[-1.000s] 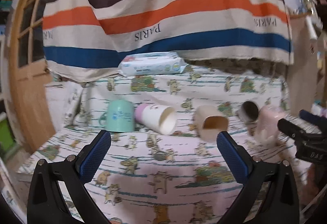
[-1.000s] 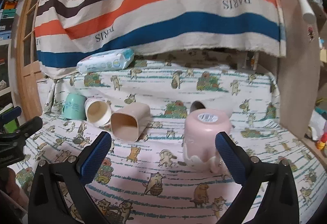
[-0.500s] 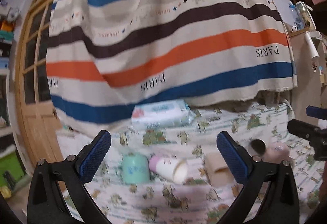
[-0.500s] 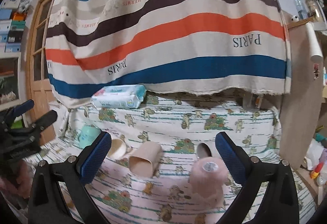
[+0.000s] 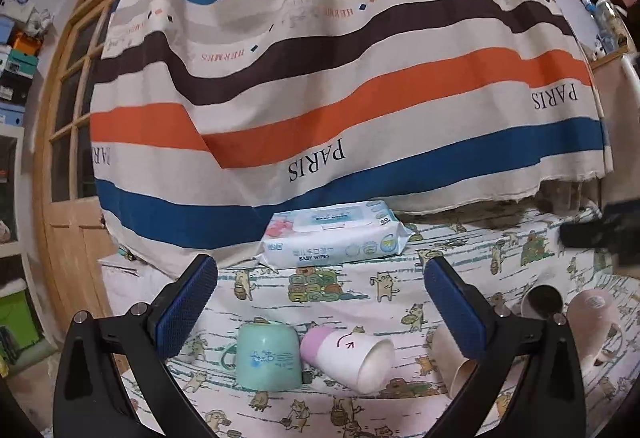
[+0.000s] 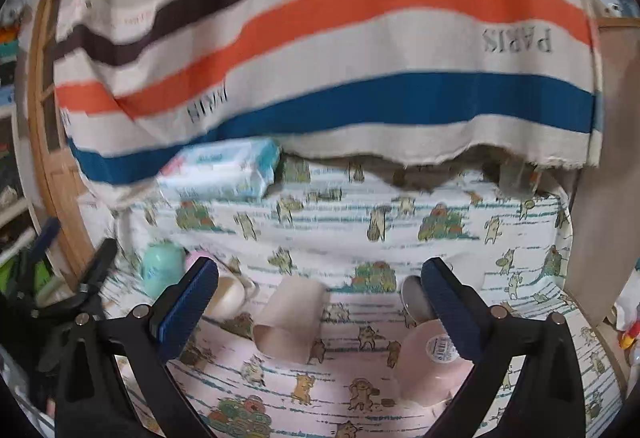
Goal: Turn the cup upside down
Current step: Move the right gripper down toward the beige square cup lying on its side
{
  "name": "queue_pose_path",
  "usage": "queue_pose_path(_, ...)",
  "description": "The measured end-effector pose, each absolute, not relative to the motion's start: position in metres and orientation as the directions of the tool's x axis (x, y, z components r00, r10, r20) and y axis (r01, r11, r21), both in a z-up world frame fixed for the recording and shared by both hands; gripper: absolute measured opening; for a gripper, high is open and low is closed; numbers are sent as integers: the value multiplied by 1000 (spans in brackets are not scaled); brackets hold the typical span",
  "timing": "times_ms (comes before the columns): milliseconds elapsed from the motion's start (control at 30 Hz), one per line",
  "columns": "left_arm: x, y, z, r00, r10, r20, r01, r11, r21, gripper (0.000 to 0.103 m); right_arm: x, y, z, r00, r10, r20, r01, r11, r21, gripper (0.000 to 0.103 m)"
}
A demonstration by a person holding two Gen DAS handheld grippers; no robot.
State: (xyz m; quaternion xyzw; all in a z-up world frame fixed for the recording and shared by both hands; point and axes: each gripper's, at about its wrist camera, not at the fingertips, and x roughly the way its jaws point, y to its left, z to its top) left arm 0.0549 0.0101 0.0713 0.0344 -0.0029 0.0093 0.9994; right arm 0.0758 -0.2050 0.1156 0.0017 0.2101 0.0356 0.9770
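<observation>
Several cups sit in a row on the cartoon-print cloth. A mint mug [image 5: 267, 360] stands upside down. A white cup with a pink base [image 5: 348, 356] lies on its side. A beige square cup [image 5: 454, 362] [image 6: 290, 318] lies on its side too. A grey cup [image 5: 542, 300] lies with its mouth facing me. A pink mug [image 5: 590, 322] [image 6: 430, 362] stands upside down at the right. My left gripper [image 5: 320, 302] is open and empty, held above and back from the cups. My right gripper [image 6: 320, 302] is open and empty, above the beige cup and pink mug.
A pack of baby wipes [image 5: 334, 242] lies at the back of the cloth-covered surface [image 5: 360, 286]. A striped blanket [image 5: 340, 78] hangs behind it. A wooden door [image 5: 64, 198] stands at the left, a cabinet side [image 6: 608, 198] at the right.
Both grippers have lifted and pulled back from the cups, which now sit lower and smaller in view. The cups have not moved. The right wrist view is motion-blurred.
</observation>
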Motion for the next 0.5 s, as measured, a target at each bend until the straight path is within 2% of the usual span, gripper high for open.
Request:
queue_pose_path(67,60,14,69,1000,-1,-23,2,999,38,103,94,-200,108,889,77,-452,-76,997,20,102)
queue_pose_path(133,71,18,64,993,-35,-110,35,999,-9,103,114,-197,101,853,103,-512,-94,995,44,102)
queue_pose_path(267,95,23,51,958,-94,-270,70,993,-99,103,150,-190,84,770,140,-622,-112,990,84,93)
queue_pose_path(500,122,27,27,917,-104,-385,51,988,-145,103,212,-178,53,585,174,-792,-73,984,162,87)
